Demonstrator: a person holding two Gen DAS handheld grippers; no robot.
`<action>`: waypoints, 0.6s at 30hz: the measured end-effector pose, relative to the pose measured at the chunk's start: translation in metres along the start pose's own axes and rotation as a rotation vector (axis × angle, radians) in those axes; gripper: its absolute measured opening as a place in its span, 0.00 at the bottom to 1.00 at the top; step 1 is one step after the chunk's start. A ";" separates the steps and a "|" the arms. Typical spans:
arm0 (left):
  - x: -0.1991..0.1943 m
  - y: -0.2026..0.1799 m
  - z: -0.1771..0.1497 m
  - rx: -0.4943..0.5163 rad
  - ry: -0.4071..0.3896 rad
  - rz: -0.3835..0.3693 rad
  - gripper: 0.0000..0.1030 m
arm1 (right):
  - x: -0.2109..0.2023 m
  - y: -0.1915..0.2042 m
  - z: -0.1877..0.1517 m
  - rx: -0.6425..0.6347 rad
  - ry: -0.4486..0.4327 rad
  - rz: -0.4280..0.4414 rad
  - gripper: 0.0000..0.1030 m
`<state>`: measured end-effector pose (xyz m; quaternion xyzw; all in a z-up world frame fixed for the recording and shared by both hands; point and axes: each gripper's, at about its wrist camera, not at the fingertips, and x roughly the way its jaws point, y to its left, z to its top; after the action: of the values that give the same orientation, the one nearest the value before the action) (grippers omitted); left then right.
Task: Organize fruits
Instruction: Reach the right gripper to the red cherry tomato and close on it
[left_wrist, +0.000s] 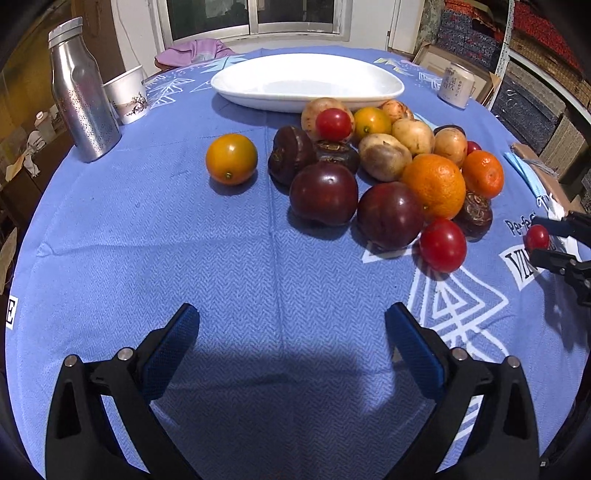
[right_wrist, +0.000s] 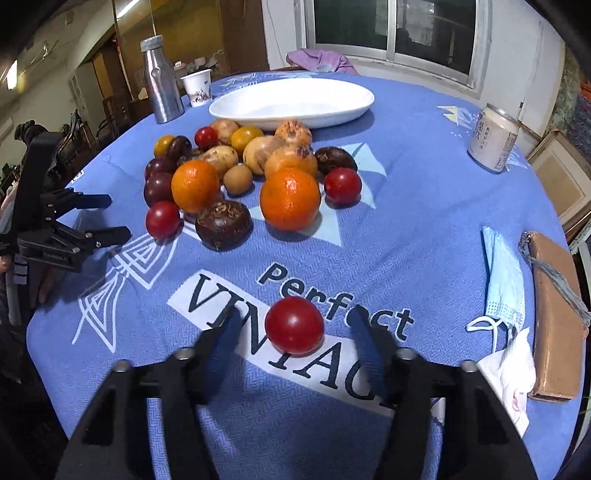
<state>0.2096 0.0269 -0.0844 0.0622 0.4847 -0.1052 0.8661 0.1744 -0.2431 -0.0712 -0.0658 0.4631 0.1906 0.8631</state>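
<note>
While straddling a red tomato on the tablecloth, right gripper pads not touching it. Left gripper gaping, empty. Fruit pile at 11 o'clock from tomato.

Both hand-held tools are matte black plastic with triangular cut-outs and round silver pivot screws, the left gripper and right gripper each ending in two fingers faced with dark-blue textured pads.
</note>
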 end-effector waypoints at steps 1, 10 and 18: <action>-0.001 -0.001 -0.001 0.006 0.003 0.000 0.96 | 0.001 -0.001 -0.001 0.007 0.002 0.010 0.36; -0.010 -0.042 0.023 0.200 -0.124 0.040 0.96 | 0.001 -0.001 -0.003 0.002 -0.028 -0.014 0.33; 0.001 -0.012 0.046 0.100 -0.111 -0.096 0.95 | 0.002 -0.001 -0.002 0.007 -0.028 -0.015 0.33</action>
<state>0.2450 0.0054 -0.0620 0.0761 0.4327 -0.1738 0.8813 0.1740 -0.2440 -0.0745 -0.0634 0.4510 0.1832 0.8712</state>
